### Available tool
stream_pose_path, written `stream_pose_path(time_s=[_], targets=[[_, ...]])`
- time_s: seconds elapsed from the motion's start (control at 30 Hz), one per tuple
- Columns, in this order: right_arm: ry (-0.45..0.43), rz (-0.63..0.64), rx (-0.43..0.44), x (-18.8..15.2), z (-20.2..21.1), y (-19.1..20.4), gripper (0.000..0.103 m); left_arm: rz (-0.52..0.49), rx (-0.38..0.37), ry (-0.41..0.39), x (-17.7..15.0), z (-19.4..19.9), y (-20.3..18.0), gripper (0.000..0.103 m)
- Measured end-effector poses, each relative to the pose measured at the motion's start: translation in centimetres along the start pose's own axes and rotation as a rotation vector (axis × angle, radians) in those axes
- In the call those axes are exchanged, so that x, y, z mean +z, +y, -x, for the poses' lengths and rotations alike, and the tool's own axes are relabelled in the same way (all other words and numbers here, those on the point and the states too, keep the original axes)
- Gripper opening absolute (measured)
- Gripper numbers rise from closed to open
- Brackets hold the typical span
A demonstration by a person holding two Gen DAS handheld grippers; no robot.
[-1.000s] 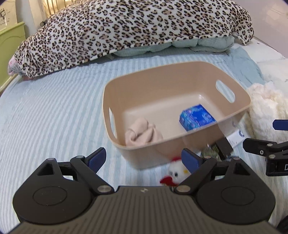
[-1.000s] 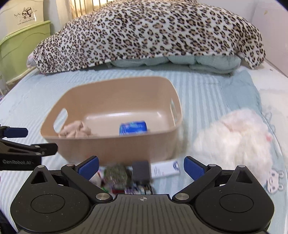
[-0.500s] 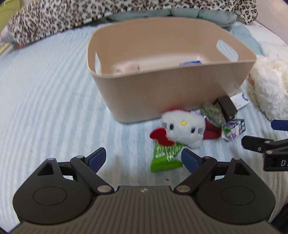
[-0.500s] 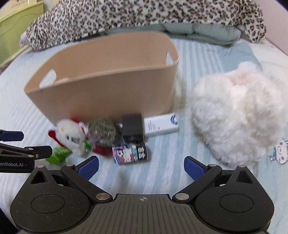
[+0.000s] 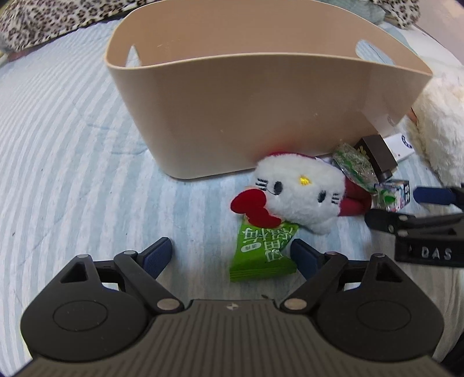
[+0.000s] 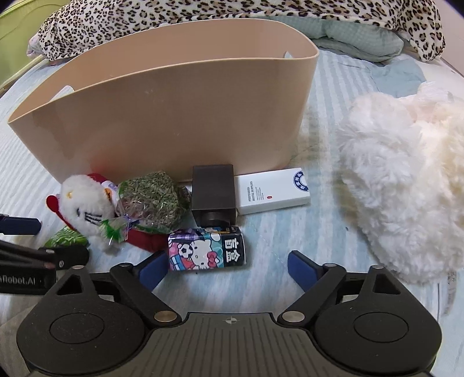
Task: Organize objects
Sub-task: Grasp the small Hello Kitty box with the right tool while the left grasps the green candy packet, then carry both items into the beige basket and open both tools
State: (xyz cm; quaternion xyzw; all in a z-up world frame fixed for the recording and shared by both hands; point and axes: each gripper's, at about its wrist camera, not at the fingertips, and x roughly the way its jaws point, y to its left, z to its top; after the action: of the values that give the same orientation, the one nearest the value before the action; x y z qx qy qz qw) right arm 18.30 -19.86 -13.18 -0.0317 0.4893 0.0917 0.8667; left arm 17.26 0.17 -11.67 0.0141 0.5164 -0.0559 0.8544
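Note:
A beige plastic basket (image 5: 261, 95) (image 6: 179, 110) stands on the striped bed. Small items lie in front of it: a white cat plush with a red bow (image 5: 298, 191) (image 6: 84, 207), a green snack packet (image 5: 264, 249), a clear bag of green bits (image 6: 150, 197), a dark box (image 6: 213, 192), a white box (image 6: 272, 192) and a cartoon-print box (image 6: 207, 252). My left gripper (image 5: 230, 255) is open and empty, low over the bed, with the snack packet near its right finger. My right gripper (image 6: 227, 266) is open and empty, just before the cartoon-print box.
A fluffy white plush (image 6: 406, 185) lies right of the basket. A leopard-print duvet (image 6: 261, 14) is piled at the head of the bed behind it. Each gripper's fingers show at the edge of the other's view.
Both grippers have come down from above the basket to bed level in front of it. The basket's inside is now hidden and the small items appear closer.

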Motion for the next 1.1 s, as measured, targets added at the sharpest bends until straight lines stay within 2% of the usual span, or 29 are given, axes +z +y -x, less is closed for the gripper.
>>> stream_pose_path(time_s=[0.07,0.13,0.17,0.23,0.33,0.67,0.87,1.1], targets=[[-0.013,0.006,-0.002,-0.1,-0.1,0.1,0.081,-0.014,-0.006,-0.01,-0.2,0.1,0.0,0.081],[-0.024,0.004,0.013,-0.2,0.0,0.1,0.069,-0.041,-0.017,-0.024,-0.4,0.3,-0.2,0.067],[-0.03,0.002,0.02,-0.3,0.1,0.1,0.066,-0.059,-0.016,-0.03,-0.5,0.4,-0.3,0.063],[-0.03,0.007,0.03,-0.3,0.2,0.1,0.049,-0.09,-0.02,-0.045,-0.7,0.7,-0.6,0.046],[-0.035,0.008,0.037,-0.6,0.6,0.3,0.047,-0.121,-0.015,-0.056,-1.0,1.1,-0.9,0.046],[-0.019,-0.04,0.06,-1.4,3.4,-0.4,0.047,-0.098,0.003,-0.083,-2.0,3.2,0.4,0.045],[-0.07,-0.056,0.075,-1.8,6.3,-0.7,0.047,-0.088,-0.006,-0.138,-1.7,6.1,1.4,0.045],[-0.178,-0.04,0.074,0.4,9.9,-0.5,0.047,-0.081,-0.021,-0.239,0.1,9.9,1.8,0.045]])
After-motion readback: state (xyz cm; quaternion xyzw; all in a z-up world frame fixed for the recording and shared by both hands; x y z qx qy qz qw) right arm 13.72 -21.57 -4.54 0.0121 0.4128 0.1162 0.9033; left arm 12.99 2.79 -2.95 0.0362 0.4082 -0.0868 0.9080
